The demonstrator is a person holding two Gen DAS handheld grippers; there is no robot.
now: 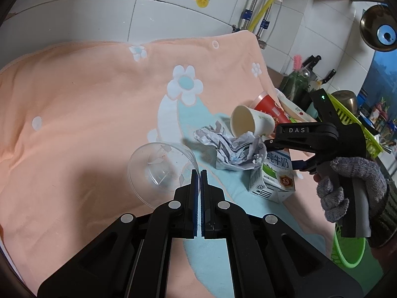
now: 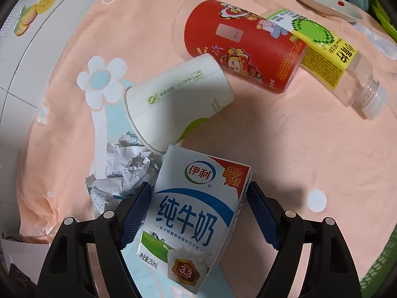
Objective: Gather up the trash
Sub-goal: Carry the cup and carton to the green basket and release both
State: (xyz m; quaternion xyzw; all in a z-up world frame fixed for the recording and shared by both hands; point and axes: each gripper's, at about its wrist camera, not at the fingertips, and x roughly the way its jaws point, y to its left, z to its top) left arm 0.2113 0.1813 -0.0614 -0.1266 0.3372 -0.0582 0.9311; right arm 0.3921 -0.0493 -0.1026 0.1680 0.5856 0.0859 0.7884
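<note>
My left gripper is shut on the rim of a clear plastic cup lying on its side over the peach towel. My right gripper is open, its jaws on either side of a white-and-blue milk carton; the left pad touches it and the right one stands just off it. The carton also shows in the left wrist view. Beside it lie crumpled paper, a white paper cup, a red cup and a clear bottle with a yellow label.
A white plate sits at the towel's far right edge. A green basket stands at the right below the table edge. A green dish rack, knives and a pan are at the far right. Tiled wall is behind.
</note>
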